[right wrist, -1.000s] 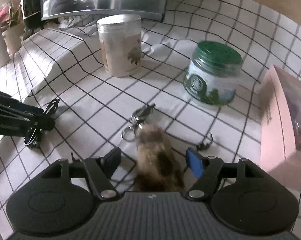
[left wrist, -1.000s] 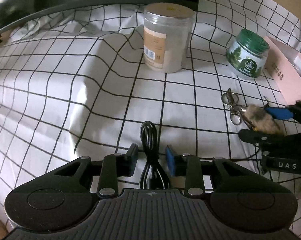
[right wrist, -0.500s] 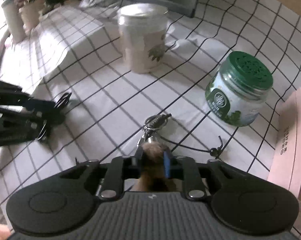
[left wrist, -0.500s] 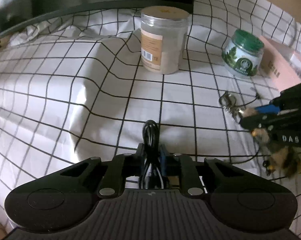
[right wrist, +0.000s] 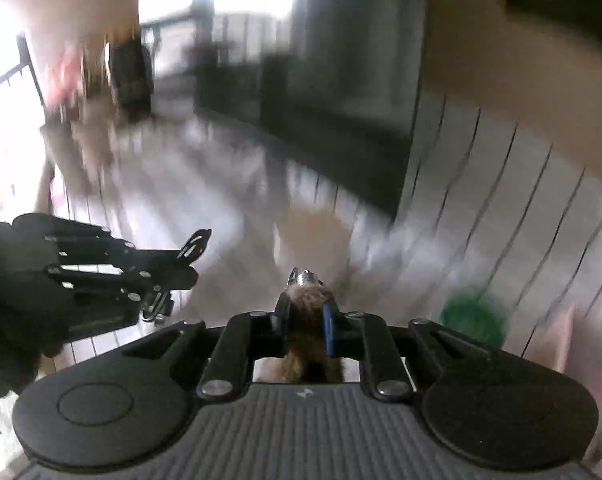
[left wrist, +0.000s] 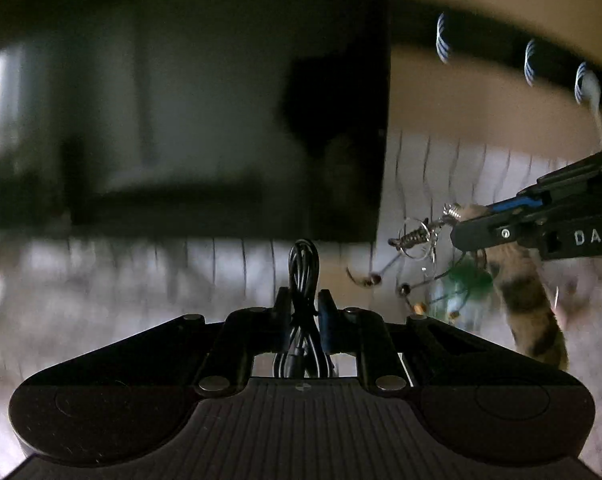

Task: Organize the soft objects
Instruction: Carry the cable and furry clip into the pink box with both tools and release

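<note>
My left gripper [left wrist: 304, 312] is shut on a coiled black cable [left wrist: 303, 268] and holds it in the air above the checked cloth. My right gripper [right wrist: 306, 312] is shut on a brown furry keychain [right wrist: 307, 300]. In the left wrist view the right gripper [left wrist: 473, 220] holds the furry keychain [left wrist: 529, 304] at the right, its tail hanging down and its metal rings [left wrist: 415, 236] sticking out to the left. In the right wrist view the left gripper [right wrist: 185, 260] is at the left, level with mine. Both views are blurred.
A dark monitor [left wrist: 181, 100] stands behind the white checked cloth [right wrist: 501, 200]. A green-lidded jar [right wrist: 473, 320] is a blur at the lower right, beside a pink box [right wrist: 581, 344].
Both grippers have lifted off the cloth with their objects. The views have tilted up toward the monitor and wall. The keychain now hangs in the air.
</note>
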{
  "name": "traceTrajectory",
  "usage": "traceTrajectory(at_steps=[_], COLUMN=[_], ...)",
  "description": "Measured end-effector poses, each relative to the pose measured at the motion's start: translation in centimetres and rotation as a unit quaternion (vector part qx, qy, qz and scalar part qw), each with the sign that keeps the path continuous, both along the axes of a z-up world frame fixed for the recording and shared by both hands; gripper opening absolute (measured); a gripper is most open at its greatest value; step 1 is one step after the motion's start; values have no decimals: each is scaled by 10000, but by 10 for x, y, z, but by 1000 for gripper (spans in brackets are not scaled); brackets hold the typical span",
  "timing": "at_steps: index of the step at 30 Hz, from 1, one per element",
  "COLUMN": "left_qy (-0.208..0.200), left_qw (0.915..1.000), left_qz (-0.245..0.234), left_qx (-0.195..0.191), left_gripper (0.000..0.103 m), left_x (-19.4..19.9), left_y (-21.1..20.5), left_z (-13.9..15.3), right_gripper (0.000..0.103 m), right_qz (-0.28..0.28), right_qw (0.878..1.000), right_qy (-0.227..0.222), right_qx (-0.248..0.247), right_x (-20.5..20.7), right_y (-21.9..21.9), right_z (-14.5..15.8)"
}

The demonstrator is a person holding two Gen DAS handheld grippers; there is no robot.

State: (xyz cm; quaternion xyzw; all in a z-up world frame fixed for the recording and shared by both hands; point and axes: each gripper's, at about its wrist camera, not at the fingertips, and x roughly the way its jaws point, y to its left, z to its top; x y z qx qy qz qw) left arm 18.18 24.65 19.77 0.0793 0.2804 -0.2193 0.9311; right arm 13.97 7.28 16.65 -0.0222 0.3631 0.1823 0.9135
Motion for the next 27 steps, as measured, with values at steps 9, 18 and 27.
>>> traceTrajectory(at_steps=[9, 18, 27], left_qy=[-666, -183, 1692], left_qw=[9953, 9720, 9285], left_qz=[-255, -1986, -2940], left_qx=[-661, -1244, -1512], left_gripper=[17, 17, 18], left_x=[59, 47, 60], left_y=[-47, -180, -306], left_z=[92, 91, -4], right_gripper=[15, 15, 16], right_qz=[-863, -2337, -3226], right_qw=[9849, 9534, 9392], right_qy=[-1500, -1825, -1157], right_qx=[-82, -554, -219], right_x=[18, -18, -27], right_y=[-57, -156, -232], right_z=[139, 159, 109])
